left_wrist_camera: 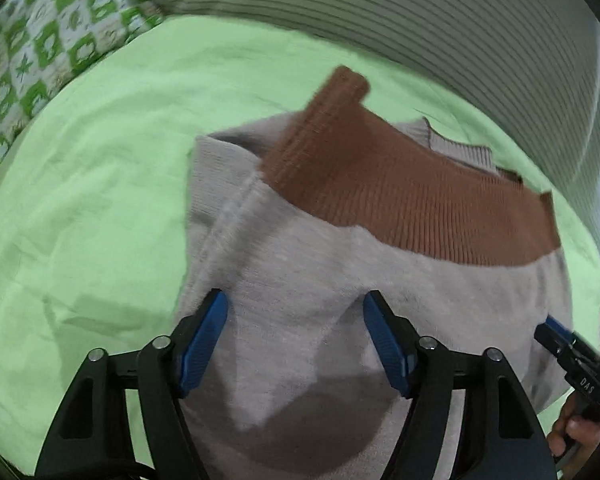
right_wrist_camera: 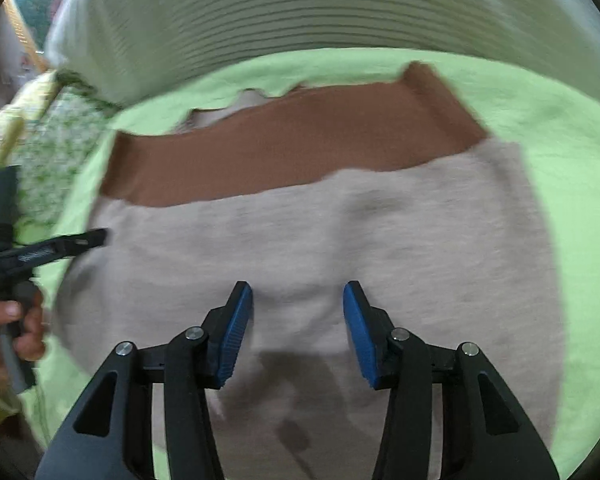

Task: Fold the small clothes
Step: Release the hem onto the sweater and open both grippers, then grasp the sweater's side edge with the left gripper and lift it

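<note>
The beige knitted sweater with a rust-brown ribbed band (left_wrist_camera: 340,264) lies partly folded mid-bed on the light-green sheet (left_wrist_camera: 80,200). Left tongs (left_wrist_camera: 296,344) and right tongs (right_wrist_camera: 298,332) hover released over it, grasping nothing. A shallow pinch might catch only the top layer, undoing the fold.

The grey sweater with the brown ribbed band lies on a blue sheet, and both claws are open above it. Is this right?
Not quite: the sheet is light green, as both wrist views show. The grey sweater with its brown ribbed band lies on it, left claw and right claw open above.
</note>
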The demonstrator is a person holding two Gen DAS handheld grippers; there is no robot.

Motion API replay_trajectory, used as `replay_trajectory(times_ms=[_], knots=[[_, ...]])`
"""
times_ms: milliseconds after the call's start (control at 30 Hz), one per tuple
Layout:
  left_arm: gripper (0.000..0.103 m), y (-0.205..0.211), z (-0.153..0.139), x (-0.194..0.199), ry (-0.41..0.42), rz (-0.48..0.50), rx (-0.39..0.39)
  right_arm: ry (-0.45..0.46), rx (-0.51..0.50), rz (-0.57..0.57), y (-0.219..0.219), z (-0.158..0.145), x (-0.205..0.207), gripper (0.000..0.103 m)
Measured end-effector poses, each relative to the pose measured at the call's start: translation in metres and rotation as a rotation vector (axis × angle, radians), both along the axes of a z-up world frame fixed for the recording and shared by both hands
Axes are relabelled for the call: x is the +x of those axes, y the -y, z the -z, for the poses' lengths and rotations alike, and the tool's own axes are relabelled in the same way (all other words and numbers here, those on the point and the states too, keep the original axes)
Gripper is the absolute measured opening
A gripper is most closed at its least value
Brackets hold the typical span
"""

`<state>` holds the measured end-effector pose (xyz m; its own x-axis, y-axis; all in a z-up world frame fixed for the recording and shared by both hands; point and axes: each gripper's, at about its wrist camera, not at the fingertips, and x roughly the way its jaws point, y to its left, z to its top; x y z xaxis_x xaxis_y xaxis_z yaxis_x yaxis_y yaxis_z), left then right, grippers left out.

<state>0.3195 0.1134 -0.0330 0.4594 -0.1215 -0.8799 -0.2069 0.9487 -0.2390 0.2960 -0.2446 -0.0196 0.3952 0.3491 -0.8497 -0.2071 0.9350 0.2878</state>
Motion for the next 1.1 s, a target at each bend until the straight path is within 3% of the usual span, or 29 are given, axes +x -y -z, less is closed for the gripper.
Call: replay_trajectory(times_ms=[67,267,367,467,700,900,1033,1100], knots=[[0.072,-0.003,-0.007,-0.006,0.020,-0.011,-0.054,0.014,0.054,0.028,0.009,-0.007,-0.003,0.050],[0.075,-0.009,-0.017,-0.053,0.019,-0.086,-0.118,0.054,0.130,0.022,0.015,-0.022,-0.021,0.050],[0.077,-0.011,-0.019,-0.085,0.007,-0.119,-0.158,0.023,0.099,0.015,0.014,-0.014,-0.028,0.050],[0.077,-0.018,-0.019,-0.119,-0.002,-0.137,-0.169,-0.052,-0.029,0.052,0.017,0.009,-0.032,0.050],[0.082,-0.028,-0.007,-0.169,-0.046,-0.222,-0.225,-0.063,-0.023,0.106,0.027,0.004,-0.051,0.050],[0.082,-0.032,0.018,-0.175,-0.099,-0.269,-0.290,-0.041,0.053,0.140,0.023,-0.014,-0.065,0.051],[0.084,-0.046,0.028,-0.174,-0.058,-0.377,-0.377,-0.025,0.072,0.115,0.015,-0.025,-0.071,0.051],[0.086,-0.049,0.029,-0.169,-0.042,-0.418,-0.385,-0.019,0.081,0.108,0.012,-0.028,-0.070,0.051]])
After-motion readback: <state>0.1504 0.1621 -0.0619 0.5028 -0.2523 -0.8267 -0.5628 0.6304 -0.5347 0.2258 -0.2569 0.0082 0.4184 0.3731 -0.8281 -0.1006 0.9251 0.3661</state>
